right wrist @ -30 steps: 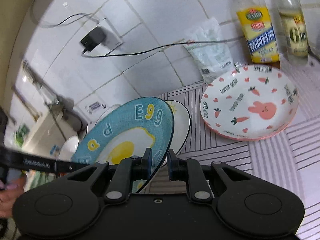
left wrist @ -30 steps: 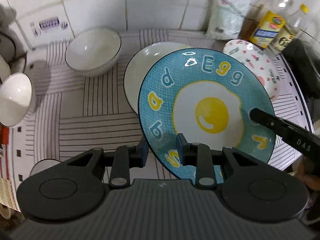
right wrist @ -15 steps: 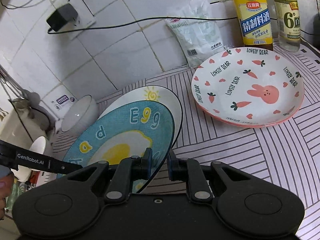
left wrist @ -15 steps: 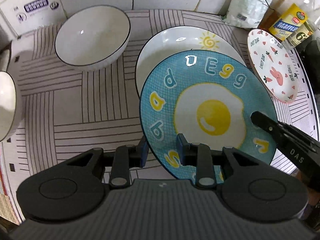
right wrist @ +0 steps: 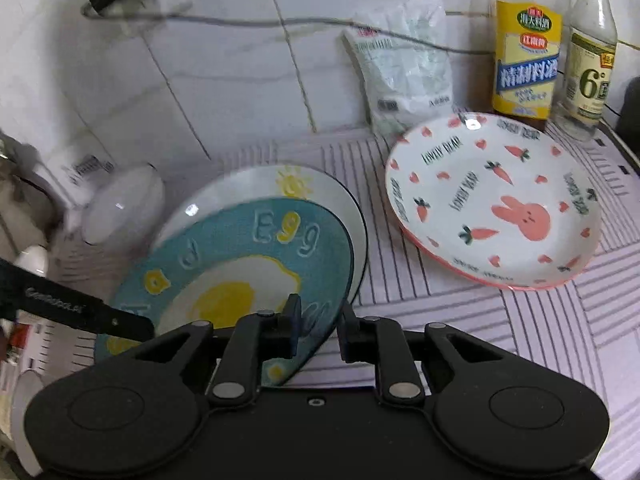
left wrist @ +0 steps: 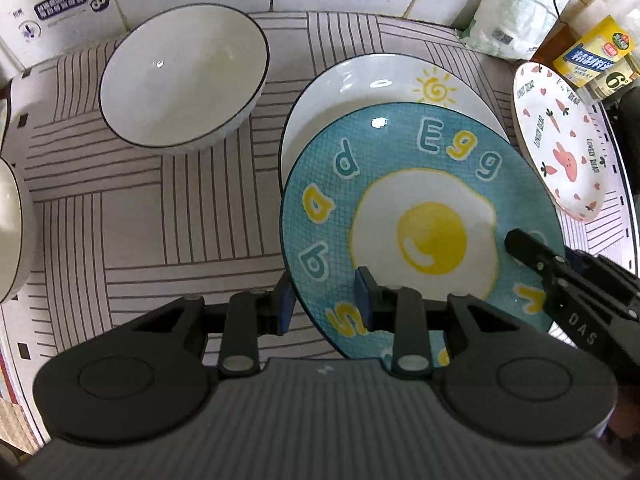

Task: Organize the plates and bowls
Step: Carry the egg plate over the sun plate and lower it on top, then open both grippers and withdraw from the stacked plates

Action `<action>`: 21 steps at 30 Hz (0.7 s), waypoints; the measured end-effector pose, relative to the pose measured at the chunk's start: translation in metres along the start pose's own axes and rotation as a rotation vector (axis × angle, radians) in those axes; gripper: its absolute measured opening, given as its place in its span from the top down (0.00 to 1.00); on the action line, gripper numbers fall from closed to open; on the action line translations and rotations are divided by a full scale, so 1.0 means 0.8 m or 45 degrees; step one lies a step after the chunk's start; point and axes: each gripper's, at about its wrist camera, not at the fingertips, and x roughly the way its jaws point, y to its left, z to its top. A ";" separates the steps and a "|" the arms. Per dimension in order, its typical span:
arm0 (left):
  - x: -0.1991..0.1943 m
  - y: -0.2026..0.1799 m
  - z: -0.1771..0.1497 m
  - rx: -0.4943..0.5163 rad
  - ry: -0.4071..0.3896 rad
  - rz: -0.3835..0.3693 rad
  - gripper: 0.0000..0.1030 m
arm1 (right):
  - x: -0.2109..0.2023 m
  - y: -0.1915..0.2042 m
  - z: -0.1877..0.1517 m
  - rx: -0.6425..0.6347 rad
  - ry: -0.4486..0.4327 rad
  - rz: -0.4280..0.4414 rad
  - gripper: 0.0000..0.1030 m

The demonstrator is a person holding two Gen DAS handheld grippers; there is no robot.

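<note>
A striped white-and-grey mat [left wrist: 132, 220] covers the counter below a white tiled wall [right wrist: 224, 64]. Upper left in the left wrist view sits a white dark-rimmed bowl [left wrist: 182, 76]. At centre the left gripper [left wrist: 325, 302] pinches the near rim of the blue fried-egg plate [left wrist: 416, 232], tilted over a white sun-printed plate [left wrist: 360, 96]. In the right wrist view the right gripper [right wrist: 318, 328] clamps the same plate's right edge (blurred here). At right lies a pink rabbit-and-carrot plate [right wrist: 496, 204]; behind stand a plastic pouch [right wrist: 400, 64] and two glass bottles [right wrist: 524, 48]
</note>
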 end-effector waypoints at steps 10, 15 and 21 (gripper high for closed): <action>0.009 0.003 0.007 -0.012 0.053 -0.022 0.71 | 0.012 0.020 0.006 -0.040 0.005 -0.132 0.70; 0.010 -0.007 0.007 0.067 0.064 0.021 0.70 | 0.019 0.017 0.004 -0.037 -0.005 -0.143 0.67; 0.009 -0.013 0.009 0.111 0.036 0.057 0.70 | 0.028 0.014 -0.005 -0.013 -0.059 -0.157 0.65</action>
